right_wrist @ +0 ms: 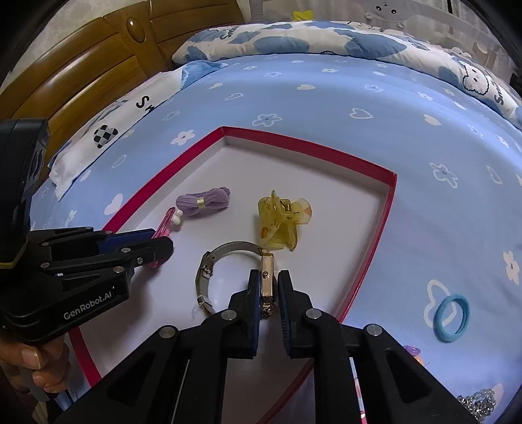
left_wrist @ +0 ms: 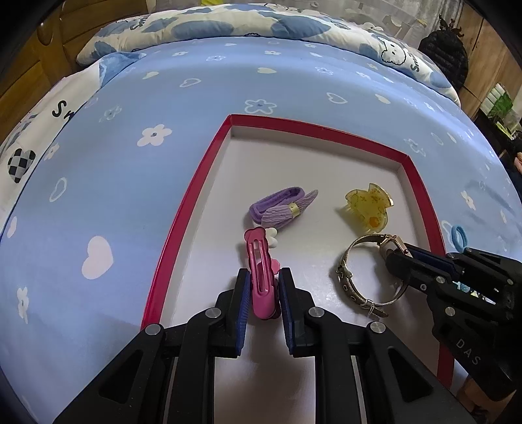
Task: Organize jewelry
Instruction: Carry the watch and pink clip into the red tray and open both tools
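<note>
Left gripper [left_wrist: 264,277]: nearest in its own view, pointing steeply down into the tray; the jaws stand narrow with the pink hair clip [left_wrist: 260,270] between them. The left pad touches the clip's side, while a thin gap seems to show at the right pad, so I cannot tell whether it is gripped or just let go.
Right gripper [right_wrist: 269,280]: likewise angled down; the gold watch [right_wrist: 267,277] case stands on edge between the jaws. The left pad lies against the case and a sliver of space shows on the right, so here too a firm hold cannot be confirmed.
Why held so: each piece is taken by its stiff, narrow part, which suits lowering it flat onto the tray floor.
Tray [left_wrist: 182,228]: a shallow red-rimmed box with a pale floor, lying on the blue bedsheet [left_wrist: 130,163]; it looks to be the collecting place.
Watch band: its metal loop rests on the tray floor, left of the case.
Further in the tray: a purple hair tie [left_wrist: 280,208] just beyond the clip and a yellow claw clip [left_wrist: 368,208] beyond the watch, both apart from each other.
Outside the tray: a blue hair band [right_wrist: 452,318] on the sheet to the right, probably waiting its turn.
Far: a patterned pillow [left_wrist: 228,22] along the bed's edge.
</note>
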`<state>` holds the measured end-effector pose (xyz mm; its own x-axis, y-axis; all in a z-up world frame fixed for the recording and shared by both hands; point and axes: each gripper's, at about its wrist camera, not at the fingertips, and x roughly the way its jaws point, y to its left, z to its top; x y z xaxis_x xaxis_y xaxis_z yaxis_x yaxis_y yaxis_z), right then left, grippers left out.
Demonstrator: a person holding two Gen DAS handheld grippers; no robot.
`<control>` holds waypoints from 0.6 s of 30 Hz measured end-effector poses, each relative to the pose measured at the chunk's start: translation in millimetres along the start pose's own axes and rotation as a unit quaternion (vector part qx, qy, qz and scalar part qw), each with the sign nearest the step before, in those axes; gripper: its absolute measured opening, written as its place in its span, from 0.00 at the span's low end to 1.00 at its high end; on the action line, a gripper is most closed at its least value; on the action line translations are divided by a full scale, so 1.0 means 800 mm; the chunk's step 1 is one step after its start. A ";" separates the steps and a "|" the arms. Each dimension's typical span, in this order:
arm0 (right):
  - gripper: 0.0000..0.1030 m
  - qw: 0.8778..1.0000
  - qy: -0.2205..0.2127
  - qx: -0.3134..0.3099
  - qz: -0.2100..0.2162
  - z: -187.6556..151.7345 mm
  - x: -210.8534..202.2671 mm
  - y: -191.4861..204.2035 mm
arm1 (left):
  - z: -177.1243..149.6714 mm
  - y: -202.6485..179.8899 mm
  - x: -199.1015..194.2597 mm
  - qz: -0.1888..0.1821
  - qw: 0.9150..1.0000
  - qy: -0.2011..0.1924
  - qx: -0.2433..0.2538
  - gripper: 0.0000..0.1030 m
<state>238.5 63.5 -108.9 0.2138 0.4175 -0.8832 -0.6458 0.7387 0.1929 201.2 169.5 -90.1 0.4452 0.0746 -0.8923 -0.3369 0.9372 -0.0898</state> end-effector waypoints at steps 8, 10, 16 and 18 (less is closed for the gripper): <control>0.25 1.000 -0.010 0.012 0.012 -0.001 -0.008 -0.005 | -0.003 0.005 -0.006 0.005 1.000 -0.003 -0.012 0.21; 0.27 1.000 -0.017 0.017 0.015 -0.002 -0.014 -0.007 | -0.005 0.007 -0.009 0.004 1.000 -0.004 -0.016 0.22; 0.30 0.998 -0.043 0.032 0.023 -0.007 -0.047 -0.014 | -0.012 0.010 -0.030 -0.007 0.999 -0.018 -0.027 0.31; 0.34 0.997 -0.055 0.041 0.025 -0.011 -0.063 -0.020 | -0.015 0.011 -0.039 -0.016 0.999 -0.023 -0.033 0.31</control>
<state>231.6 25.4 -71.3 0.2643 0.5076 -0.8200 -0.5967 0.7540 0.2745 174.6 171.0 -68.0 0.4935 0.0624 -0.8675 -0.3757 0.9149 -0.1479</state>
